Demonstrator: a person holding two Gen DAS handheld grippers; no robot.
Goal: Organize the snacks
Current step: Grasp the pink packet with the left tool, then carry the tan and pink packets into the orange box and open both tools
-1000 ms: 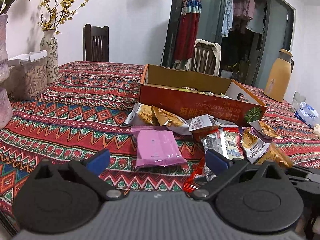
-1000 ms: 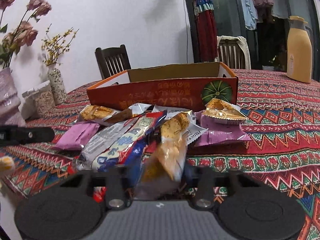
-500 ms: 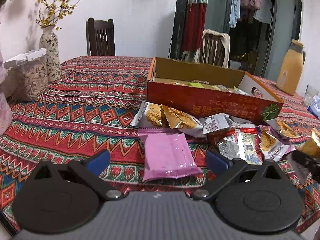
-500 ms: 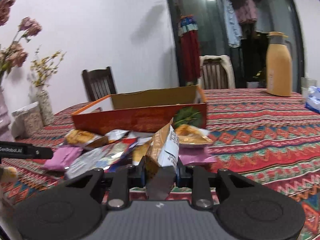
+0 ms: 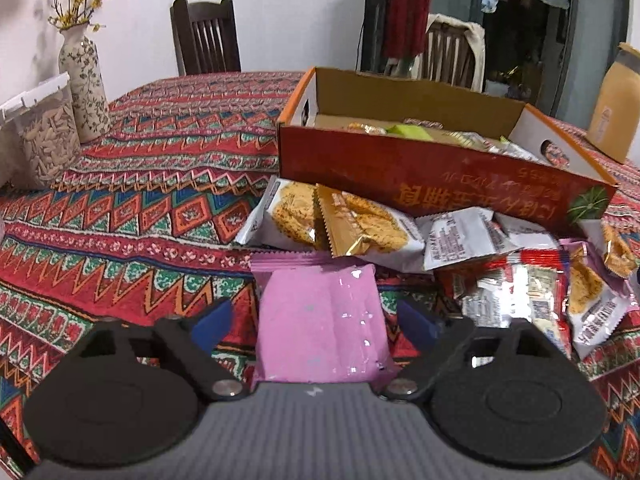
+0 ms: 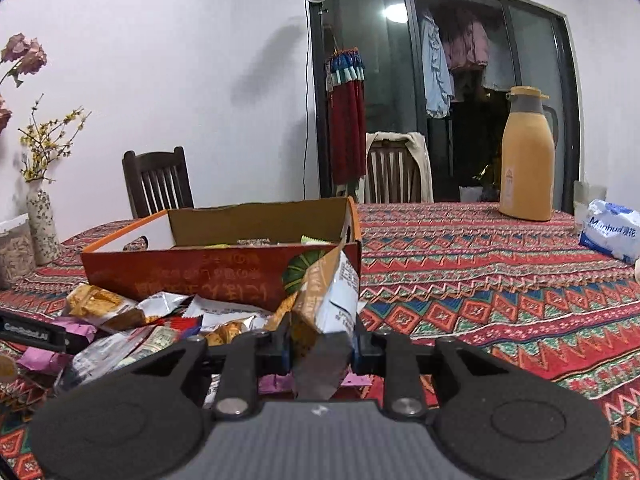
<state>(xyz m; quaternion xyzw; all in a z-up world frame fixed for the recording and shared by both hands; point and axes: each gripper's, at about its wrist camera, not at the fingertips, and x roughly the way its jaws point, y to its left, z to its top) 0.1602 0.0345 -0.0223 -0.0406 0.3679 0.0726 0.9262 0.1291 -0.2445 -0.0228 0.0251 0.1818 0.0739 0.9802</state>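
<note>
A glossy pink plastic snack packet (image 5: 320,320) was pictured on patterned woven cloth (image 5: 160,208), beside a matt red cardboard box (image 5: 400,168).

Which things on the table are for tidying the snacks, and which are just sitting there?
For the job:
- pink packet
- cracker packet in the right gripper
- snack pile
- orange box

Just sitting there:
- flower vase
- seed jar
- yellow flask
- tissue pack
</note>
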